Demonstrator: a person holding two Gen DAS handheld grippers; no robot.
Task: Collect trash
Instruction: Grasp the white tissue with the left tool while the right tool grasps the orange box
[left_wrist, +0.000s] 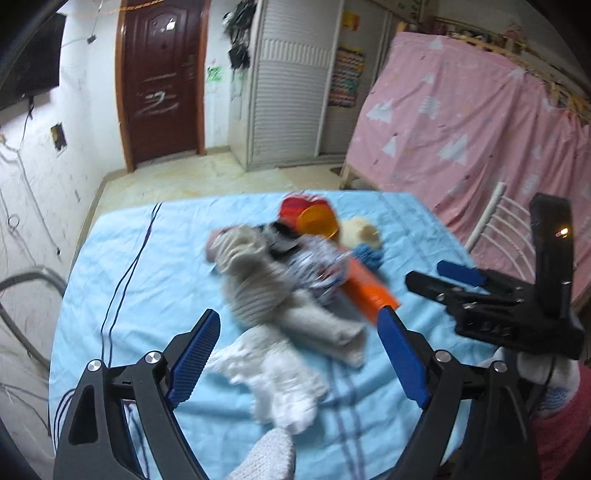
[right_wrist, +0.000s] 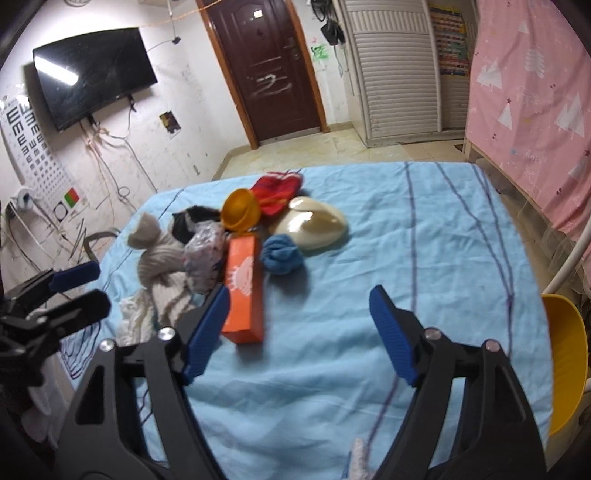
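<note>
A heap lies on the blue-clothed table (left_wrist: 147, 295): beige striped cloth (left_wrist: 247, 280), white crumpled tissue (left_wrist: 273, 373), patterned wrapper (left_wrist: 314, 266), orange box (left_wrist: 369, 291), orange bowl (left_wrist: 317, 219), red cloth (left_wrist: 295, 206), cream padded cup (left_wrist: 360, 230) and blue cloth (left_wrist: 365, 253). My left gripper (left_wrist: 298, 315) is open, held over the tissue and the beige cloth, with nothing between its pads. My right gripper (right_wrist: 299, 294) is open over bare cloth, and the orange box (right_wrist: 243, 288) lies by its left finger. Each gripper shows in the other's view: right gripper (left_wrist: 424, 271), left gripper (right_wrist: 102, 284).
A yellow bin (right_wrist: 569, 369) stands off the table's right edge, by a white chair frame (left_wrist: 491, 218). A pink curtained bed (left_wrist: 461, 129) fills the right side. Beyond the table are a brown door (right_wrist: 269, 70), a wardrobe (right_wrist: 395, 66) and a wall television (right_wrist: 92, 74).
</note>
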